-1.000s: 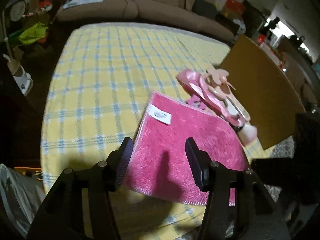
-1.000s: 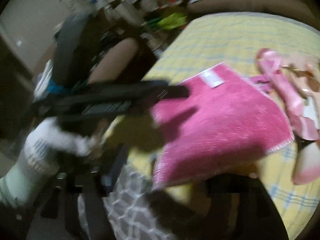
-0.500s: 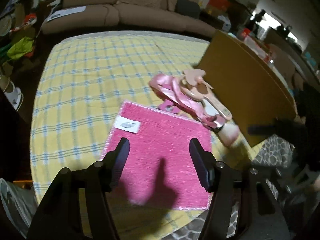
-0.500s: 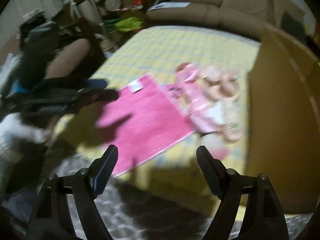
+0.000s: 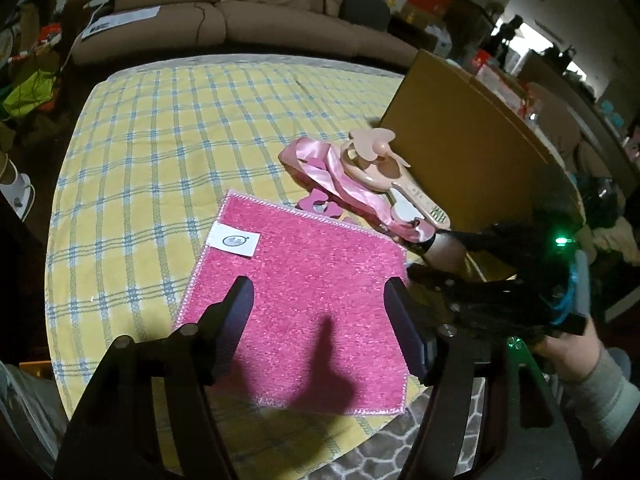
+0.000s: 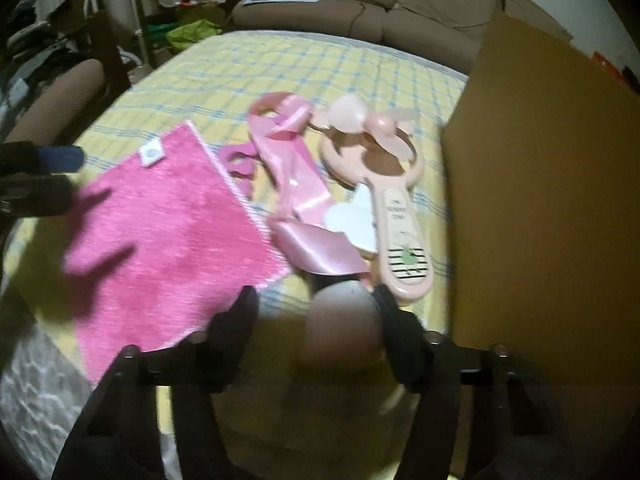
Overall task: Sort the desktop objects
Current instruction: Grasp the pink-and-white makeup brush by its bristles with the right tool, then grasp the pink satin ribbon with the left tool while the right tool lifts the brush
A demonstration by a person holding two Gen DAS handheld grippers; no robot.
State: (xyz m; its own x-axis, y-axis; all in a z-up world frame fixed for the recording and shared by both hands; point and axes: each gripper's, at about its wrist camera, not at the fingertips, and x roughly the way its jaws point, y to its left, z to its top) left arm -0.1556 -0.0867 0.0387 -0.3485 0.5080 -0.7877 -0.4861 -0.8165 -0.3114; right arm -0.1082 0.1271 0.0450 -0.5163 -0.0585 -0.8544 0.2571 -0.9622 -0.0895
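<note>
Brush between right jaws only

Dim room, hard overhead shadows, fisheye edge vignette, right view motion-blurred

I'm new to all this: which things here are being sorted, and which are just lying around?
Being sorted:
- pink cloth
- pink ribbon
- pink hand fan
- makeup brush, between the closing right hand-held gripper's jaws
- cardboard box, probably the container

Lying around:
- sofa
- clutter on the floor
</note>
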